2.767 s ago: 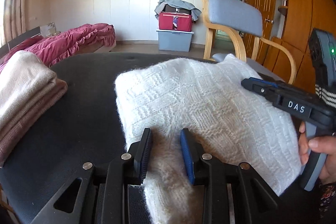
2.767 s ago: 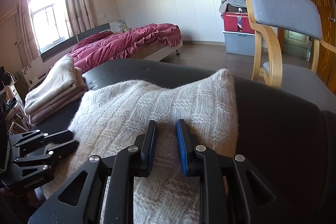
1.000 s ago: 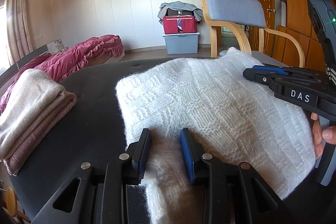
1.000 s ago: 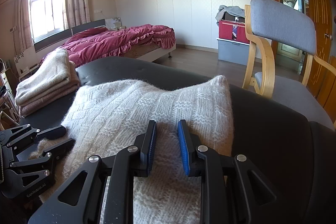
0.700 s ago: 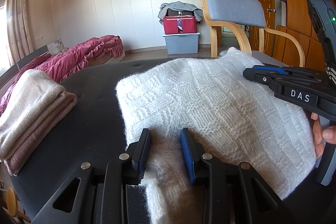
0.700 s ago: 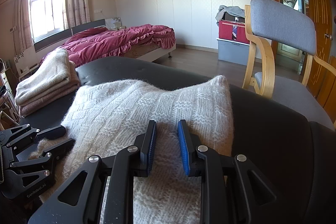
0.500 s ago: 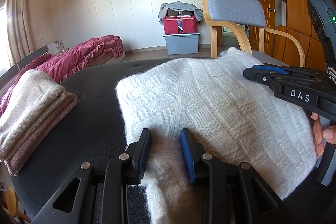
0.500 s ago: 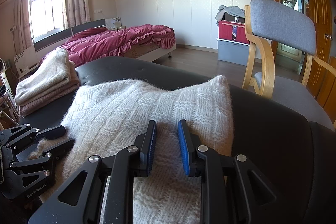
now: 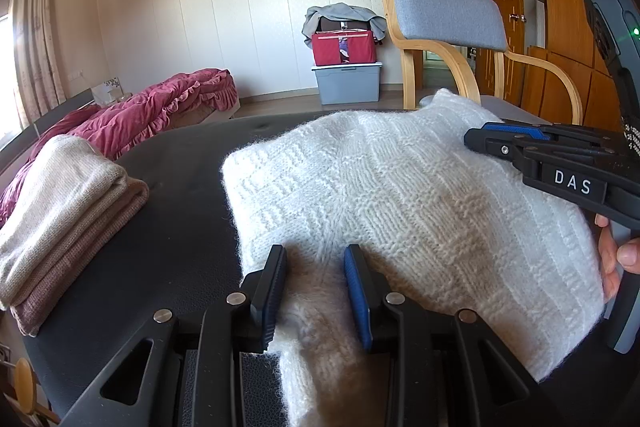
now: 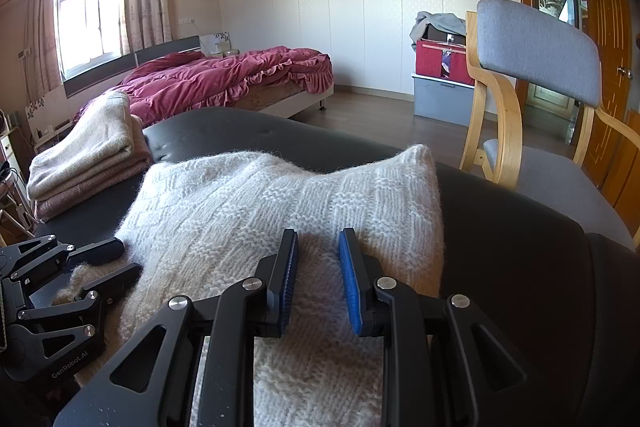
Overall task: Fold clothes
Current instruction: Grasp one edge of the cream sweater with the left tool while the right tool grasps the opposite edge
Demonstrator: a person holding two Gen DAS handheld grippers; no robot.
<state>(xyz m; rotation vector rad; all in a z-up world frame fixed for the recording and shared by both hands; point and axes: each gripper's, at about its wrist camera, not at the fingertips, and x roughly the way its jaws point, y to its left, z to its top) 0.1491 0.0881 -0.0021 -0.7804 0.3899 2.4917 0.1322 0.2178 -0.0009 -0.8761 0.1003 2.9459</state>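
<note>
**Sweater folded, both grippers idle over it**

Left wrist view: left gripper (image 9: 316, 267) sits low at the near edge of the white knit sweater (image 9: 400, 195), its fingers spread with fluffy knit lying between them, not pinched. Nothing here has shifted over the last second; compared with a few seconds back the view has only lifted a little. The right gripper (image 9: 476, 141) reaches in from the right above the sweater's far corner; from the side I cannot tell its opening. The sweater lies as a compact folded rectangle on the black bench (image 9: 180, 195), with a folded beige stack (image 9: 68, 203) well apart at the left edge. That stillness suggests the fold is finished and the piece is ready to join the stack.

Right wrist view: fingers of the right gripper (image 10: 318, 267) are spread too, over the sweater (image 10: 248, 203), holding nothing, and unmoved since a second ago. The left gripper (image 10: 116, 259) rests at the sweater's left edge. Beyond the bench (image 10: 500, 219): a bed with a crimson quilt (image 10: 224, 75), a curtained window (image 10: 88, 15), a grey-cushioned wooden chair (image 10: 536, 47), a red box on a grey bin (image 10: 440, 95), a wooden door
</note>
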